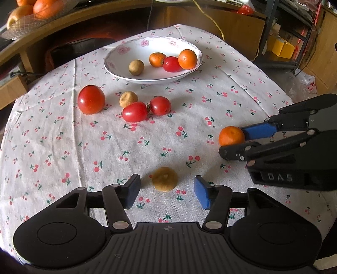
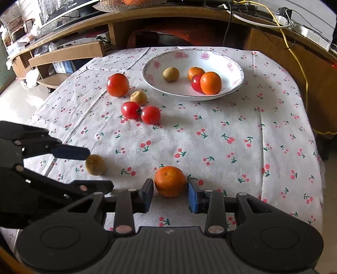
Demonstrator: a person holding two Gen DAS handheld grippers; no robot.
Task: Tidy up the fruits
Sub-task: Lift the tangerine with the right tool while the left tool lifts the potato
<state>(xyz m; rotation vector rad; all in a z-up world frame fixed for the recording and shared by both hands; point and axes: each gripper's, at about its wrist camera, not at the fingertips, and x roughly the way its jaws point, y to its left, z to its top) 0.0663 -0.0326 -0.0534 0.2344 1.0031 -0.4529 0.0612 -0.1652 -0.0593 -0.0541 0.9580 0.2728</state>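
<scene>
A small brown fruit (image 1: 164, 179) lies on the cherry-print cloth between the fingers of my left gripper (image 1: 167, 188), which is open and not touching it. My right gripper (image 2: 170, 192) has both pads against a small orange (image 2: 170, 183) that rests on the cloth. The left wrist view shows this orange (image 1: 231, 136) in the right gripper (image 1: 232, 141) at the right. At the far side, a flowered white plate (image 1: 109, 67) holds a brown fruit, an orange-brown fruit, a red tomato and an orange. A big tomato (image 1: 91, 99), a brown fruit (image 1: 128, 99) and two small tomatoes (image 1: 134, 111) lie loose.
The round table's edge curves close on both sides. A wooden shelf unit (image 2: 69, 52) stands behind it, with a mesh bowl of oranges (image 1: 31, 10) on top. A yellow cable (image 2: 299, 63) hangs at the back right.
</scene>
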